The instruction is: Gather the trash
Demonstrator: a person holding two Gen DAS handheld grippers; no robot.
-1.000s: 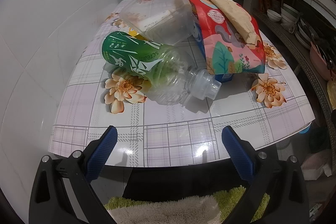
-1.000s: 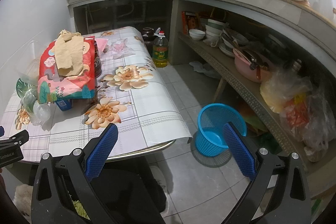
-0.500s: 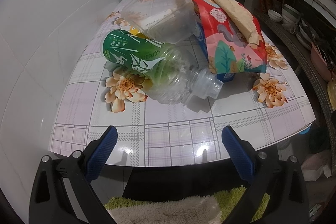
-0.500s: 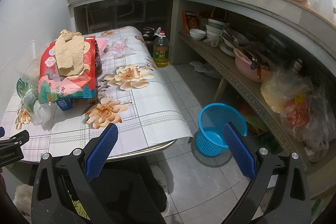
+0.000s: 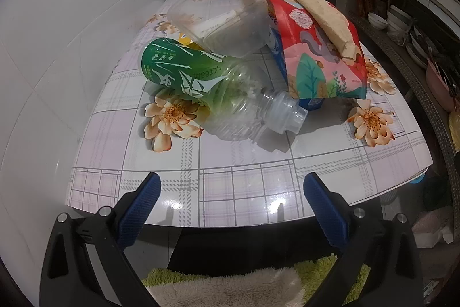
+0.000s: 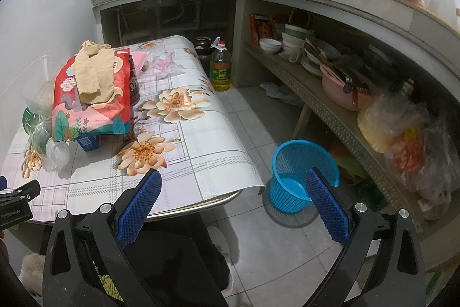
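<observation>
Trash sits piled on the floral table [image 5: 244, 186]: in the left wrist view a green-label bottle [image 5: 207, 88] lies on its side at 12 o'clock, well ahead of the left gripper [image 5: 230, 192], jaws spread wide and holding nothing. A clear tub [image 5: 221, 19] leans on it, red bag [image 5: 322, 53] at 1 o'clock.

Right wrist view: right gripper [image 6: 233, 192] also gapes empty, pile off at 10 o'clock, blue basket [image 6: 299, 163] on the floor between the jaws, toward 1 o'clock.
</observation>
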